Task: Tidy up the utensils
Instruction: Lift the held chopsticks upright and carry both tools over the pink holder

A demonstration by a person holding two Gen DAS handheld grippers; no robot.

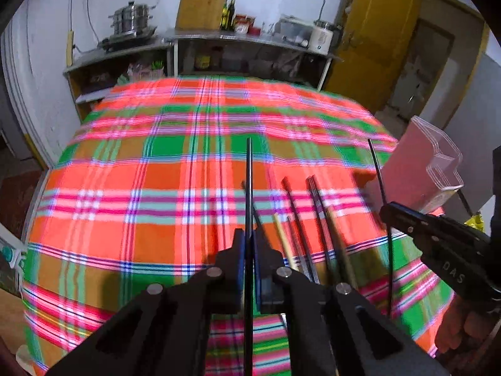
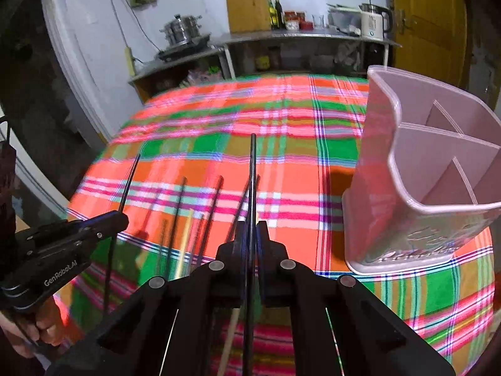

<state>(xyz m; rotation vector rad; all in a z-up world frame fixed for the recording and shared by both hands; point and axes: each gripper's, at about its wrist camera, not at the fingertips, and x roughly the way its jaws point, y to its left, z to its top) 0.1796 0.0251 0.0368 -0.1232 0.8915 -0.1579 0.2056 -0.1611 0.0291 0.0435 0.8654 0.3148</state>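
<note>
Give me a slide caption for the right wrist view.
Right gripper shut on a black chopstick beside the pink utensil holder, more chopsticks on the plaid tablecloth.

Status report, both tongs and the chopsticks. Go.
Left tongs shut on one black chopstick. Right tongs shut on another. More chopsticks on cloth. Pink holder right, nothing blocking.

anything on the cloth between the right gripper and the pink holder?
No. In the right wrist view only bare plaid tablecloth separates the right gripper from the pink utensil holder.
</note>
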